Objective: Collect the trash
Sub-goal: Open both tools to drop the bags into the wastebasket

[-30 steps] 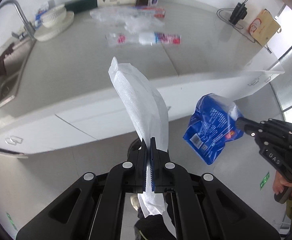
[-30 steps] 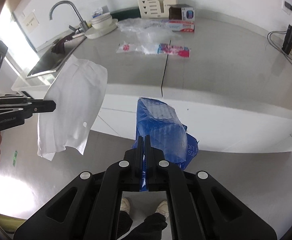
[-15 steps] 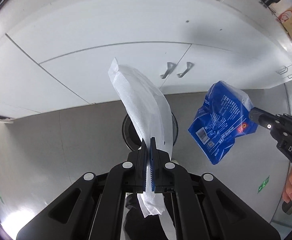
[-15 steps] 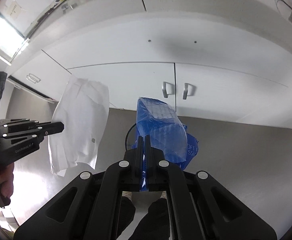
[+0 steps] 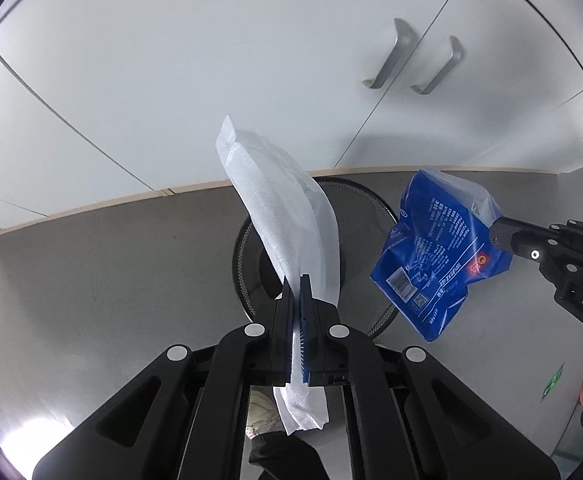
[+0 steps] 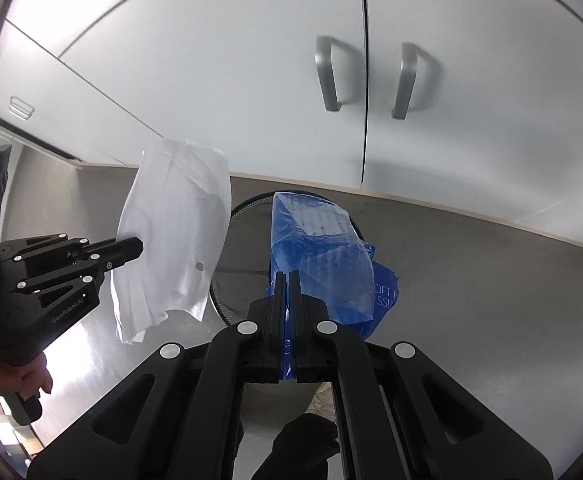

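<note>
My left gripper (image 5: 296, 280) is shut on a white foam bag (image 5: 279, 224) that stands up from its jaws; the bag also shows in the right wrist view (image 6: 175, 232), with the left gripper (image 6: 139, 246) beside it. My right gripper (image 6: 287, 276) is shut on a blue plastic wrapper (image 6: 315, 252), which shows in the left wrist view (image 5: 435, 256) at the right gripper's tip (image 5: 495, 232). A black mesh trash bin (image 5: 371, 216) stands on the floor below both pieces, partly hidden behind them; its rim shows in the right wrist view (image 6: 247, 202).
White cabinet doors with two metal handles (image 6: 327, 76) rise just behind the bin. A pale kickboard strip (image 5: 91, 208) runs along the grey floor (image 6: 471, 280). The person's hand (image 6: 11, 372) holds the left gripper's grip. A shoe shows below (image 5: 259, 412).
Both grippers have dropped from counter height to low in front of the cabinet doors. The counter top has left the view and the bin now lies under both held pieces.
</note>
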Available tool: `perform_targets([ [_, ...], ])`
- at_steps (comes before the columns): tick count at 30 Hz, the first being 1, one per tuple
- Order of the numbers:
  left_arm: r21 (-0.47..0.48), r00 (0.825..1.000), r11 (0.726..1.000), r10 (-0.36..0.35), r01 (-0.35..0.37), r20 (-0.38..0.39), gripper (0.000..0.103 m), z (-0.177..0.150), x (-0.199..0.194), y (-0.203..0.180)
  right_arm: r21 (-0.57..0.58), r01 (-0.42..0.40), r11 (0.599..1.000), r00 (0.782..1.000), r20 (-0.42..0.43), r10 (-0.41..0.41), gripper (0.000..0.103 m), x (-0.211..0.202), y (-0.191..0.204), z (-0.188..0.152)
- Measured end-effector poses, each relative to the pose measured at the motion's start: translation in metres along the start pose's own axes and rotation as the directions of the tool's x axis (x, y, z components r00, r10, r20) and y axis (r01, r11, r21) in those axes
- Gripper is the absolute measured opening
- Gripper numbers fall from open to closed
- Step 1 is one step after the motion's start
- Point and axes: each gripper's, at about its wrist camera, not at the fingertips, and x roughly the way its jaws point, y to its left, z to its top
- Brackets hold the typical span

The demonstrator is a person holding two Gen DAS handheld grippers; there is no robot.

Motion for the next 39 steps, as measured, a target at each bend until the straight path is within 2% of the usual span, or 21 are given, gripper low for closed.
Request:
perform_targets([
  [4, -0.008, 0.999, 0.999, -0.031, 0.031, -0.017, 0.002, -0.006, 0.044, -0.004, -0.001, -0.006, 1.000, 1.000, -0.027, 0.006, 0.002, 0.044, -0.013, -0.007],
  [8, -0.026, 0.998, 0.998, -0.050, 0.049, -0.047, 0.002, -0.009, 0.075, 0.003, -0.003, -0.008, 1.000, 0.999, -0.048, 0.008, 0.002, 0.071, -0.023, -0.012],
  [13, -0.039, 0.995, 0.997, -0.064, 0.061, -0.071, 0.002, -0.003, 0.101, 0.004, 0.045, -0.028, 0.999, 0.998, -0.055, 0.030, 0.002, 0.084, -0.036, -0.004],
  [17, -0.046, 0.992, 0.997, -0.070, 0.065, -0.107, 0.002, 0.002, 0.111, -0.002, 0.049, -0.032, 0.998, 0.997, -0.063, 0.036, 0.002, 0.082, -0.032, -0.001],
  [19, -0.027, 0.991, 0.998, -0.062, 0.060, -0.116, 0.007, 0.004, 0.112, -0.005, 0.064, -0.027, 0.998, 0.997, -0.068, 0.032, 0.003, 0.082, -0.035, 0.000],
  [20, -0.016, 0.991, 0.999, -0.054, 0.052, -0.120, 0.019, 0.009, 0.107, -0.006, 0.079, -0.032, 0.996, 0.997, -0.071, 0.038, 0.004, 0.081, -0.036, -0.001],
  [22, -0.005, 0.992, 0.999, -0.041, 0.041, -0.120, 0.028, 0.016, 0.104, -0.008, 0.100, -0.038, 0.994, 0.997, -0.069, 0.045, 0.008, 0.074, -0.034, -0.001],
  [24, -0.002, 0.994, 1.000, -0.031, 0.031, -0.108, 0.030, 0.020, 0.098, -0.006, 0.099, -0.039, 0.994, 0.997, -0.064, 0.045, 0.023, 0.070, -0.037, 0.002],
  [33, -0.003, 0.997, 1.000, -0.032, 0.031, -0.065, 0.039, 0.032, 0.045, -0.005, 0.041, -0.015, 0.999, 0.998, -0.056, 0.017, 0.024, 0.026, -0.025, 0.014],
  [39, 0.004, 0.999, 0.999, -0.042, 0.042, -0.018, 0.047, 0.019, -0.017, -0.002, -0.092, 0.057, 0.994, 0.998, -0.033, -0.060, 0.025, -0.036, 0.009, 0.016],
])
